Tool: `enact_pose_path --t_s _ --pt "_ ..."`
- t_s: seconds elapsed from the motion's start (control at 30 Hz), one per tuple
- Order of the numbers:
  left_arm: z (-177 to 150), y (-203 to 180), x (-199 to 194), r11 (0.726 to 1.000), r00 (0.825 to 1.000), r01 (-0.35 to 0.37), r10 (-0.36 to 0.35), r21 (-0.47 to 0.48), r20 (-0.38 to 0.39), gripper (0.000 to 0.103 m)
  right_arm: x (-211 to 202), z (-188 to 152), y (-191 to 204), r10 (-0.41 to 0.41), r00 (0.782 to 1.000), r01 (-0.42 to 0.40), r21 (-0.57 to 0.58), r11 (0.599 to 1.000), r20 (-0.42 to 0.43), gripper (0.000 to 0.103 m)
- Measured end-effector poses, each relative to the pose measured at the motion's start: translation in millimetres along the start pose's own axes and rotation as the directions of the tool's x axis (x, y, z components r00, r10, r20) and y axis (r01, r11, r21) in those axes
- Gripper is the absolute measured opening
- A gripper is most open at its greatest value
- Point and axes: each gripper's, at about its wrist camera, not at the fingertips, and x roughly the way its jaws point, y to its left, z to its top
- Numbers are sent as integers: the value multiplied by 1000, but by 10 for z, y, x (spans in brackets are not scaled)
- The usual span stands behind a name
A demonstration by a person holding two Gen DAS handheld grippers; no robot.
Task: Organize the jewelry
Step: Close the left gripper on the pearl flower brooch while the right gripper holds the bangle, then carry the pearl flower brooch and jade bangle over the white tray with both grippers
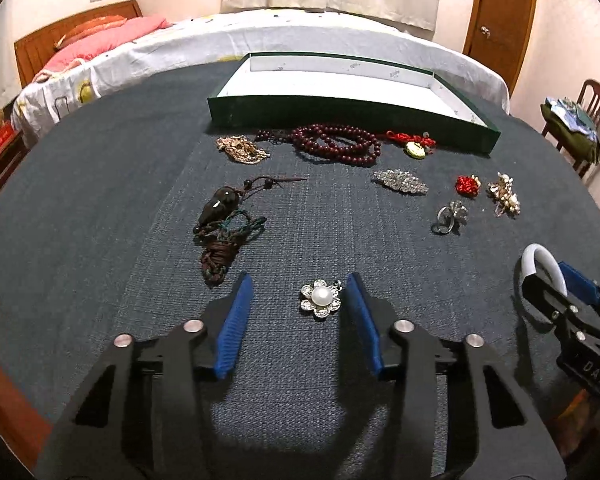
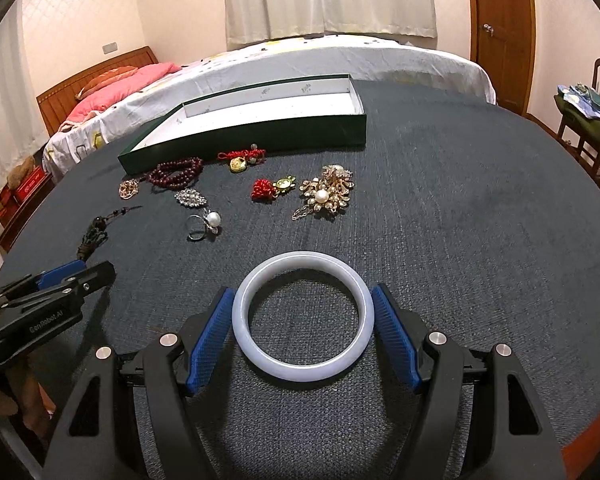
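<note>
A pearl flower brooch lies on the dark cloth between the blue pads of my left gripper. It sits close against the right pad, and the left pad stands clear of it. My right gripper is shut on a white bangle, one pad against each side of the ring. The left wrist view shows that bangle at the far right. The green box with a white inside stands at the back of the table. My left gripper shows at the left edge of the right wrist view.
In front of the box lie dark red beads, a gold chain, a red knot charm, a crystal brooch, a corded pendant, a ring and a gold pearl brooch. A bed stands behind the table.
</note>
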Motion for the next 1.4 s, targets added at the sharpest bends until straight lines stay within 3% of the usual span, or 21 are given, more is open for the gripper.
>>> enact_pose_path --t_s 0.07,0.13,0.2,0.7,1.4 --pt "-7 -9 -8 1000 1000 -1 1 8 4 39 0 -3 2 0 1000 0 -1 1000 0 68" --pt "-9 -18 -19 1000 1000 15 -15 13 6 25 1 -3 3 0 1000 0 1 1000 -1 68" --pt "-22 -31 -29 999 1000 27 -27 24 12 20 -2 -6 4 0 1000 0 1 1000 0 68" --pt "13 -41 -193 999 997 27 -28 25 68 20 -34 3 37 -1 1000 1 -19 1000 15 68" --pt "409 70 -403 995 985 89 -82 -38 153 20 -154 195 76 2 998 0 -32 1000 63 68"
